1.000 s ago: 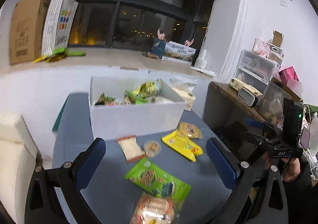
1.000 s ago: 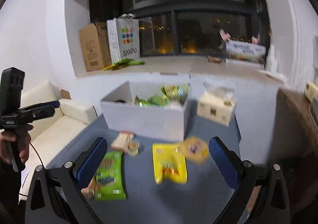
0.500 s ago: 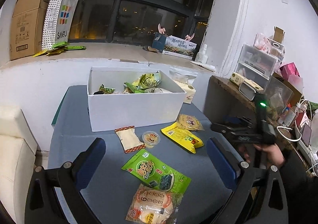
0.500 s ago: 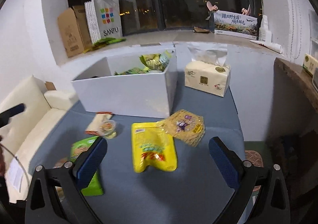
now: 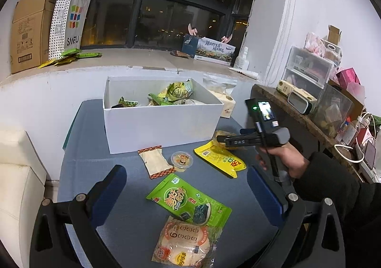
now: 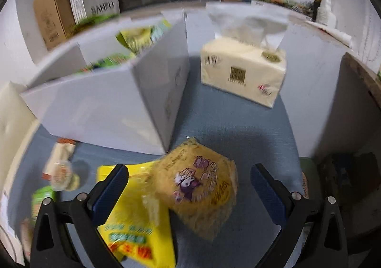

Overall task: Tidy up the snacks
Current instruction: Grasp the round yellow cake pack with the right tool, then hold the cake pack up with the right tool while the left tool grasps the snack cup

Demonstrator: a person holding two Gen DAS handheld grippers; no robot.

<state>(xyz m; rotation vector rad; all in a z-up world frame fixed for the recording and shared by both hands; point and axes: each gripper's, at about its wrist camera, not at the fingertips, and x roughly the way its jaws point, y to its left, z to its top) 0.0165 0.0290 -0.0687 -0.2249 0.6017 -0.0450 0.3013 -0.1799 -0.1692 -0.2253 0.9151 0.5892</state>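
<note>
Right, pick phase: both tongs are spread wide and carrying nothing. The right gripper point(image 6: 189, 193) hangs low over the round biscuit pack point(image 6: 197, 187), which sits between its fingers point(image 6: 112, 187), nearer the left one, and overlaps the top edge of the yellow pouch point(image 6: 133, 225) under that finger. Straight ahead of it, just past the biscuit pack, stands the corner of the white box point(image 6: 114, 101), already part full of packets; the tissue pack point(image 6: 243, 70) is further ahead to the right. The left gripper point(image 5: 187, 187) hangs higher and well back, with the green seaweed bag point(image 5: 188, 200) centred between its fingers and the cracker bag point(image 5: 185, 244) nearest the camera; a small wrapped bar point(image 5: 154, 159) and a little jelly cup point(image 5: 182, 159) lie ahead, short of the box. Table point(image 5: 78, 153) still holds six loose items, so the sort looks roughly mid-way. My read: next is a short drop onto the biscuit pack and a clench on it alone, without snagging the pouch edge, then a lift over the box wall. Right view is blurred; finger contact is unclear.
</note>
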